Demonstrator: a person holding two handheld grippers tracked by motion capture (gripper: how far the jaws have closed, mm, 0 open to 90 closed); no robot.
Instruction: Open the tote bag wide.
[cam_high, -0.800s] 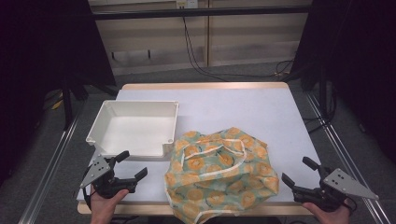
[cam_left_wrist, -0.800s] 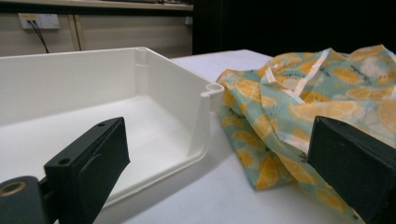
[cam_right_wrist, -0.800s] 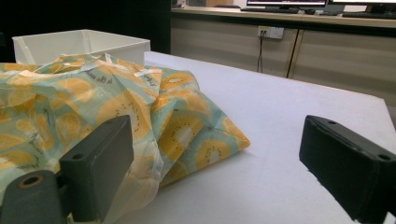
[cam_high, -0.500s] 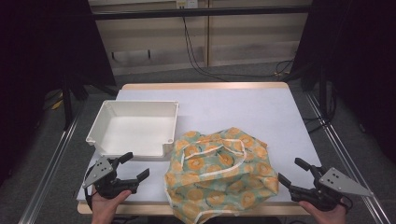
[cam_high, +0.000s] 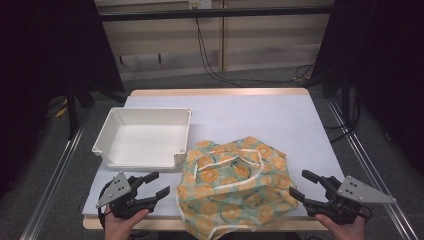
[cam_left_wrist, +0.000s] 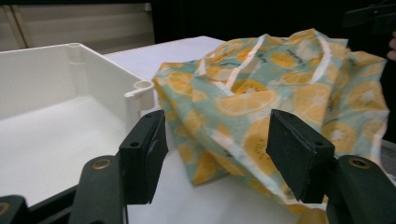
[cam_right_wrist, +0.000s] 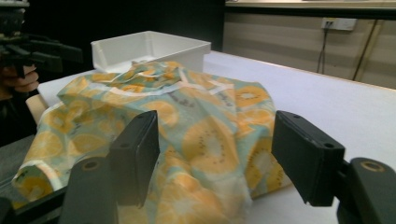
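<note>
Fruit-print cloth (cam_high: 234, 186) lies crumpled on bench (cam_high: 280, 120), near edge, just right of white tray (cam_high: 144, 137). Left gripper (cam_high: 154, 184) and right gripper (cam_high: 301, 185) flank it, jaws apart, holding nothing. Cloth untouched; grasping and whole handling still ahead.

The cloth (cam_high: 235, 187) is thin, soft fabric, matt, printed with orange slices and crumpled into folds. The tray (cam_high: 145, 137) is white plastic, smooth with a slight sheen. The bench (cam_high: 260, 115) has a smooth, matt pale top edged in light wood. Both claws' pads (cam_left_wrist: 142, 156) look like matt black plastic.
</note>
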